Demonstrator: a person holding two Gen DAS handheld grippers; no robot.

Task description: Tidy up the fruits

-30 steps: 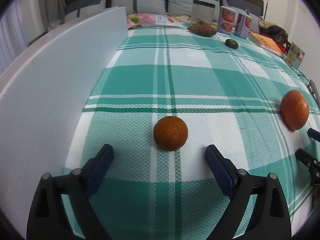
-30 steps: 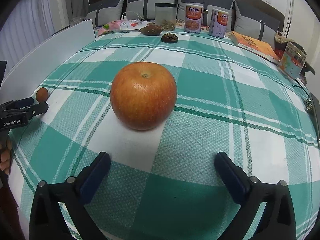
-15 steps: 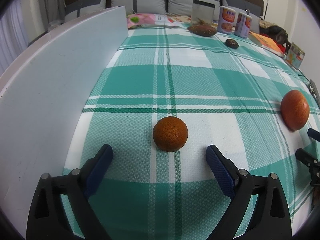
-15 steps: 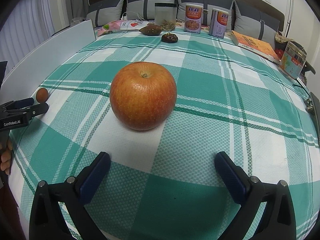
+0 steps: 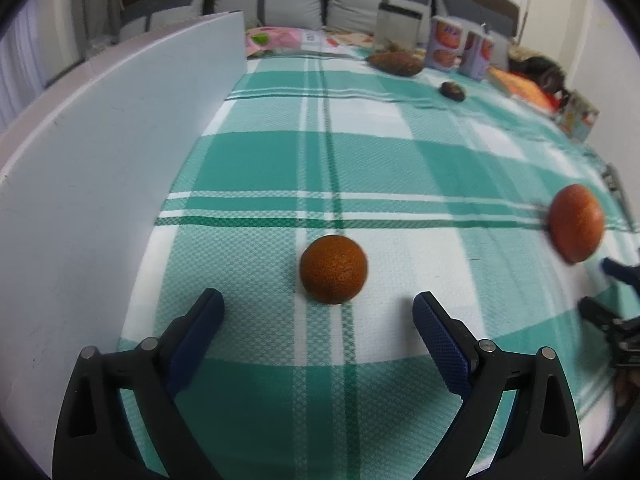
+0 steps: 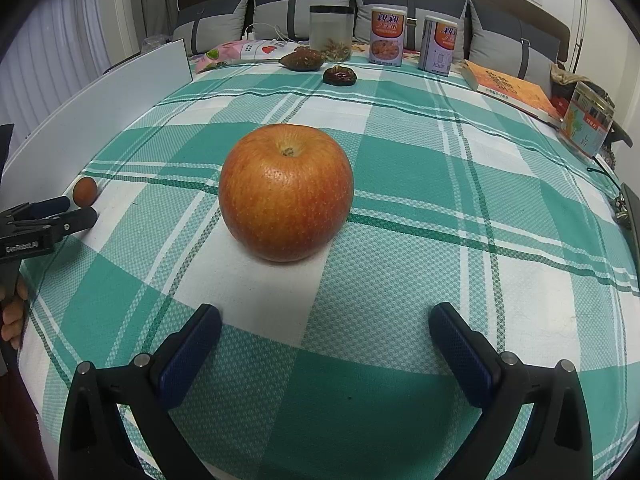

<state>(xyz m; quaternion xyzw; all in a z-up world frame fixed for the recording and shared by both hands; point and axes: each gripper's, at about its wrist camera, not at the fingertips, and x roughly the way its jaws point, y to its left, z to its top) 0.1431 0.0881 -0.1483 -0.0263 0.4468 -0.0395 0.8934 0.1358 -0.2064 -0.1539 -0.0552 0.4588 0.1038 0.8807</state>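
Observation:
A small orange fruit [image 5: 333, 269] lies on the green plaid cloth, just ahead of my left gripper [image 5: 318, 308], which is open and empty. Seen from the right wrist, that fruit [image 6: 85, 191] is tiny at the far left, beside the left gripper [image 6: 76, 210]. A big red-orange apple [image 6: 286, 192] stands stem up in front of my right gripper [image 6: 325, 318], also open and empty. The apple [image 5: 576, 228] appears at the right edge of the left wrist view, with the right gripper's fingertips [image 5: 612, 268] just below it.
A white board [image 5: 100, 168] stands upright along the cloth's left side. Far back are two dark brown fruits [image 6: 302, 59] [image 6: 340, 76], a clear jar [image 6: 331, 33], two cans [image 6: 387, 36], a book [image 6: 510, 88] and a tin [image 6: 586, 126]. A hand [image 6: 14, 312] shows at left.
The left gripper has crept slightly forward and the left wrist view is now a little blurred. The right gripper and the apple have not moved.

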